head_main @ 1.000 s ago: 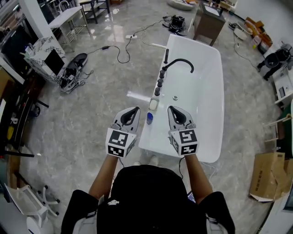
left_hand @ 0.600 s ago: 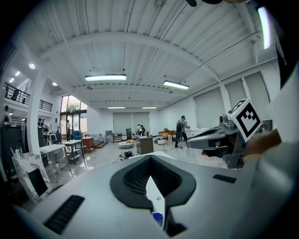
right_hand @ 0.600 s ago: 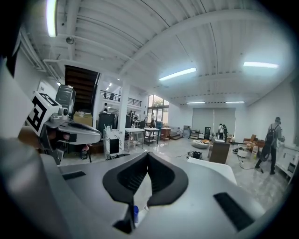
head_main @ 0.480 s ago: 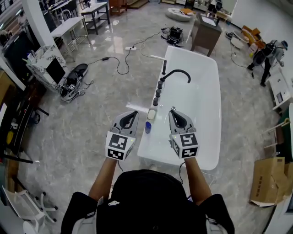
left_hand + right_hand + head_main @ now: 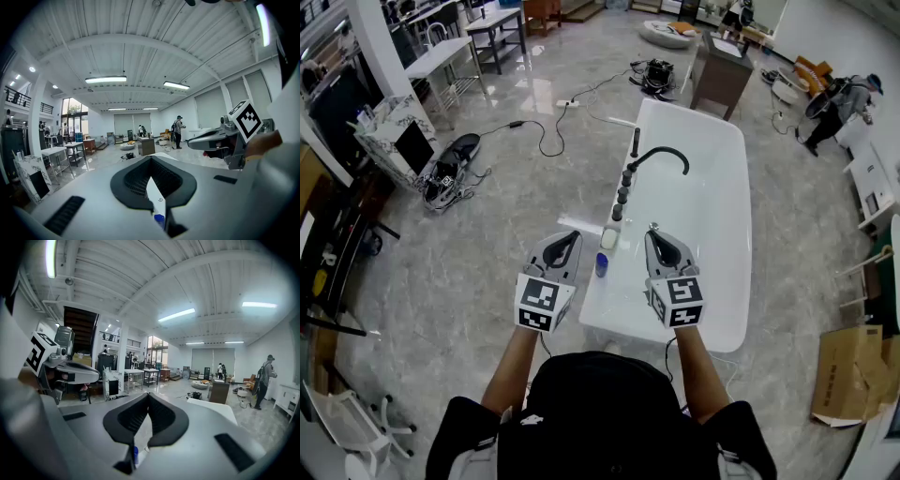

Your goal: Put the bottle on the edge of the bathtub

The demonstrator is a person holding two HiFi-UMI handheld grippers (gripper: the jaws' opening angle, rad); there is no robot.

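A small bottle with a blue cap (image 5: 601, 265) stands upright on the left rim of the white bathtub (image 5: 712, 216), near its front end. My left gripper (image 5: 572, 235) hovers just left of the bottle, shut and holding nothing. On the bottle's other side my right gripper (image 5: 652, 234) hangs over the tub, also shut and empty. In the left gripper view the bottle (image 5: 159, 220) shows low down through the slit behind the closed tips of the left gripper (image 5: 150, 159). The right gripper view shows the bottle (image 5: 135, 454) below the closed right gripper (image 5: 148, 394).
A black curved faucet (image 5: 661, 155) and a row of dark knobs (image 5: 622, 192) line the tub's left rim, with a white soap dish (image 5: 609, 238) just past the bottle. Cables (image 5: 548, 117) lie on the floor. A cardboard box (image 5: 848, 370) stands at the right.
Both grippers stay close to where they were, shut throughout. The head view has shifted a little, and a person at the far right has walked further along.
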